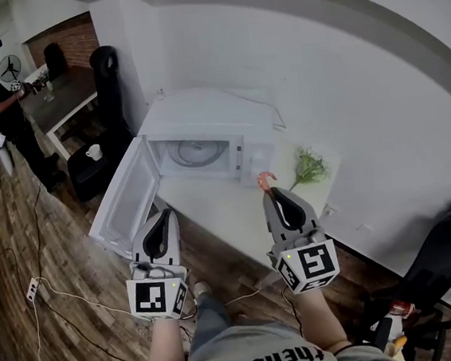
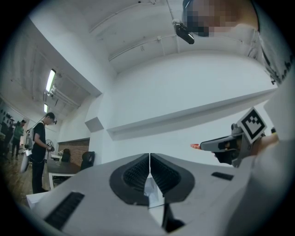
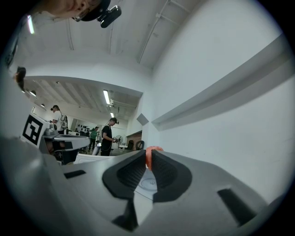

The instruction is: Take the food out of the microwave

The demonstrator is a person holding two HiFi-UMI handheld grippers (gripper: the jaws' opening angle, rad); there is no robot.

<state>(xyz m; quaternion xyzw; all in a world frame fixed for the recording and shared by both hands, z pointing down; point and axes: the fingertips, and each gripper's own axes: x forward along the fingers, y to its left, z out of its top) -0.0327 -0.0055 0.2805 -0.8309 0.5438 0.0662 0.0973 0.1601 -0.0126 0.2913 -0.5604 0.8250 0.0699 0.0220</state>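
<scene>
The white microwave (image 1: 204, 126) stands on a white table (image 1: 221, 212) with its door (image 1: 127, 198) swung wide to the left. Inside shows only the bare glass turntable (image 1: 197, 151). My right gripper (image 1: 270, 189) hovers over the table in front of the microwave, shut on a small pink-orange food piece (image 1: 265, 180). That piece pokes up between the pads (image 3: 150, 156) in the right gripper view. My left gripper (image 1: 166, 214) hangs near the door's lower edge, shut with nothing in it; its pads (image 2: 150, 161) meet. In the left gripper view the right gripper (image 2: 216, 145) shows with the food piece (image 2: 196, 146) at its tip.
A green plant sprig (image 1: 308, 165) lies on the table right of the microwave. A black chair (image 1: 445, 253) stands at the right. At the far left a person (image 1: 1, 103) stands by a dark table. A white cup (image 1: 94, 152) rests on a black stool. Cables cross the wooden floor.
</scene>
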